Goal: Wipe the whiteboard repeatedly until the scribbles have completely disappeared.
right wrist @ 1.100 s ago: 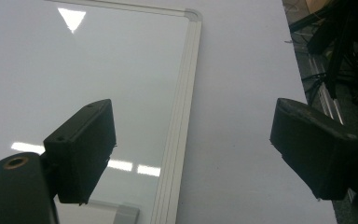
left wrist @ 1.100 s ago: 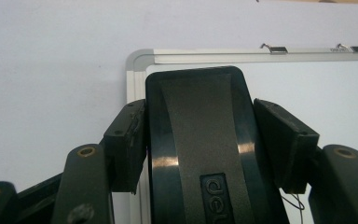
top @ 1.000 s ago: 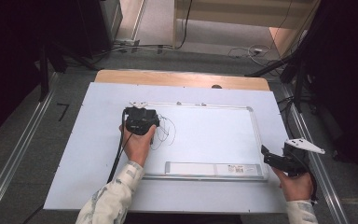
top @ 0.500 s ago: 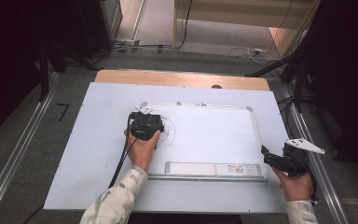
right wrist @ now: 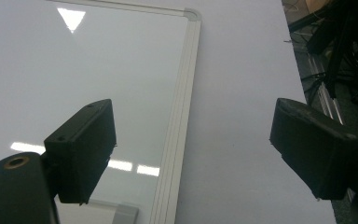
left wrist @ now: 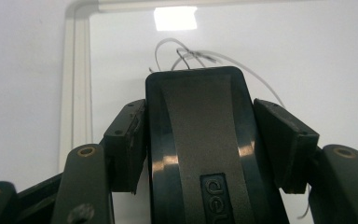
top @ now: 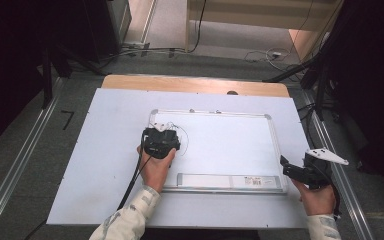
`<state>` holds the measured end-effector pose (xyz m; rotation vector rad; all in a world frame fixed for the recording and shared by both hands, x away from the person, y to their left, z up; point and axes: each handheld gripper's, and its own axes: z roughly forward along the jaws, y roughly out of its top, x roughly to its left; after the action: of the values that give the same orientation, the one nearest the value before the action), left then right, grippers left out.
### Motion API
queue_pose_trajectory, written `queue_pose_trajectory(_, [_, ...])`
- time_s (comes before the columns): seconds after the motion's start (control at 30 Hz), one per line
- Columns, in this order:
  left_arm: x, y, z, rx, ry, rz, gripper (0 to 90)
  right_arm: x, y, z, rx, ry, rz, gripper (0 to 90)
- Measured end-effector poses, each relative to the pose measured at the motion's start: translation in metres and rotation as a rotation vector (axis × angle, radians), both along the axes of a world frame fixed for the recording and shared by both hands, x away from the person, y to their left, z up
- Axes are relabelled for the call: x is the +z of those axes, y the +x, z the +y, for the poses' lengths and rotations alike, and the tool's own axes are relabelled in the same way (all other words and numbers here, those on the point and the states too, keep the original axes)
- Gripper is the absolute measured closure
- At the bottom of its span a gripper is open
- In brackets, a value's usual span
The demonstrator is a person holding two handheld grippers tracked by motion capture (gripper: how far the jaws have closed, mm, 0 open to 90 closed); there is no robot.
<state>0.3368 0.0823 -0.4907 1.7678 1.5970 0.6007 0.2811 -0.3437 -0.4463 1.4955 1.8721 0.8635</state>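
The left gripper [top: 161, 136] has its jaws clamped on a black eraser [left wrist: 200, 140], pressed flat on the whiteboard [top: 230, 145] near its upper-left corner, right at thin pen lines [left wrist: 200, 56] just ahead of it; this looks like the wiping step. The right gripper [top: 292, 170] hangs with jaws wide apart and empty beside the board's right frame [right wrist: 184, 116]. The next move likely calls for sliding the eraser forward over the remaining lines, with steady downward pressure.
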Motion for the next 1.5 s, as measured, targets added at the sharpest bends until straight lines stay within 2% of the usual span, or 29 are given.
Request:
queue_pose_trajectory(0.07, [-0.002,-0.004,-0.003,-0.001,0.027,-0.022,39.3,0.000,0.000,0.000,-0.001,0.000,0.000,12.9])
queue_pose_trajectory(0.13, [-0.002,-0.006,-0.004,-0.004,0.028,-0.028,39.4,0.000,0.000,0.000,-0.001,0.000,0.002,12.9])
queue_pose_trajectory(0.4, [-0.002,-0.012,-0.011,-0.031,0.044,-0.028,39.4,0.000,0.000,0.000,0.001,0.002,0.002,13.0])
queue_pose_trajectory(0.57, [-0.002,-0.010,-0.017,-0.038,0.049,-0.026,39.4,0.000,0.001,0.001,0.002,-0.001,0.002,12.9])
queue_pose_trajectory(0.77, [-0.002,0.003,-0.017,-0.028,0.039,-0.023,39.3,0.000,0.000,0.001,0.002,0.000,0.001,13.0])
queue_pose_trajectory(1.03, [-0.001,0.030,0.005,0.009,0.029,-0.019,39.1,0.000,-0.001,-0.003,-0.007,0.012,0.001,13.0])
queue_pose_trajectory(1.17, [-0.001,0.040,0.008,0.021,0.030,-0.016,39.0,0.000,-0.001,-0.002,-0.006,0.005,0.001,13.0])
queue_pose_trajectory(1.3, [-0.001,0.035,0.003,0.011,0.038,-0.019,39.1,-0.001,0.000,-0.002,-0.005,0.004,0.004,13.0])
queue_pose_trajectory(1.5, [-0.001,0.016,-0.014,-0.022,0.054,-0.011,39.1,0.000,0.001,0.000,-0.001,0.005,0.003,13.0])
